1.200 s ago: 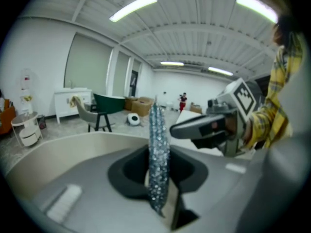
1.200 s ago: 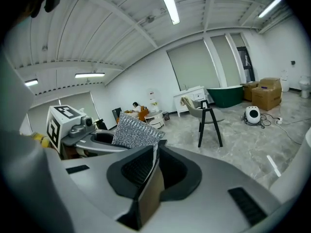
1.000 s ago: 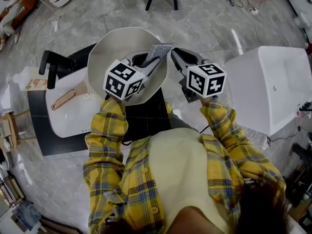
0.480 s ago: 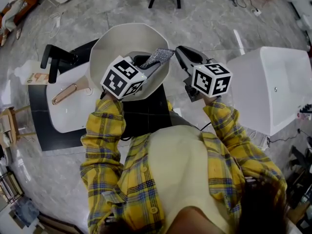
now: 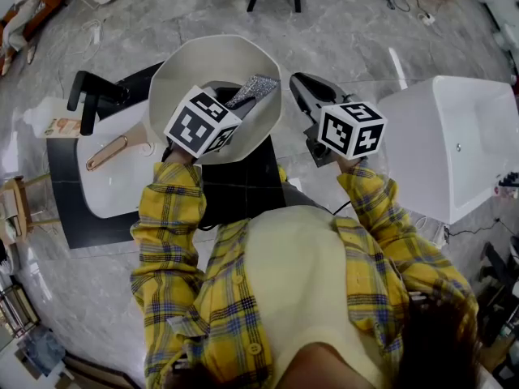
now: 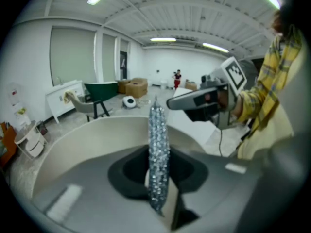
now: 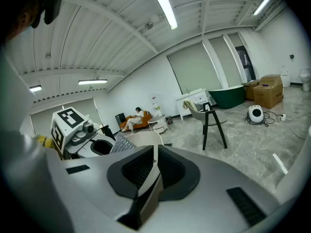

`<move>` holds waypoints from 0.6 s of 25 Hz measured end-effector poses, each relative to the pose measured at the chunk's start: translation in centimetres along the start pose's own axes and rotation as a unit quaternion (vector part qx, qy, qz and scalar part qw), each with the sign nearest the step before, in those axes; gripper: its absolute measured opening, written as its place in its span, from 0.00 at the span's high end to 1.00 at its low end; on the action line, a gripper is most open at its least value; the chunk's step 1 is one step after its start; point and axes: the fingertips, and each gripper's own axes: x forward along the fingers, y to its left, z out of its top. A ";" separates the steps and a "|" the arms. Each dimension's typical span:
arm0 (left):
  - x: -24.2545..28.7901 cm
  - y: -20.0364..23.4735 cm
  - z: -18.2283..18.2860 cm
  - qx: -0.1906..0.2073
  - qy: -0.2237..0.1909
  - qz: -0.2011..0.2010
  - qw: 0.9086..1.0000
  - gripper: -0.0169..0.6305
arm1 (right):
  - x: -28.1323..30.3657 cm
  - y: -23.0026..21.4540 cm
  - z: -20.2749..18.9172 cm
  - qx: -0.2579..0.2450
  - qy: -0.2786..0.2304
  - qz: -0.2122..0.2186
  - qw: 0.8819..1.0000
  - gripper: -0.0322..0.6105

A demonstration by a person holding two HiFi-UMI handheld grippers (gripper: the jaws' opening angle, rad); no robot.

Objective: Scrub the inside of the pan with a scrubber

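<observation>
Clamping scrubber (image 5: 256,87) lengthwise, tip toward pan (image 5: 203,63): left tongs (image 6: 163,193) | right tongs (image 7: 154,154): together, empty

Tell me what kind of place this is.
Probably a big open indoor hall staged like a bathroom showroom, not a home: a white freestanding bathtub and a dark green tub stand on a grey marble-look floor, with brown cardboard boxes nearby.

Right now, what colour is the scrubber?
The scrubber is sparkly silver; the left gripper view shows it best.
</observation>
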 end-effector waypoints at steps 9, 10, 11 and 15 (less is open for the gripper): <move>0.6 -0.9 -1.4 -0.003 0.027 -0.009 1.000 0.84 | 0.2 0.8 -0.6 -0.004 0.011 0.012 1.000 0.92; 0.6 -1.1 -1.5 0.000 0.033 -0.012 0.999 0.84 | 0.2 0.9 -0.6 -0.004 0.011 0.013 1.000 0.92; 0.6 -1.3 -1.6 0.005 0.041 -0.017 0.999 0.84 | 0.2 0.9 -0.5 -0.004 0.011 0.014 1.000 0.92; 0.3 -2.3 -2.4 0.033 0.079 -0.038 0.996 0.84 | 0.2 1.0 -0.5 -0.005 0.011 0.017 1.000 0.92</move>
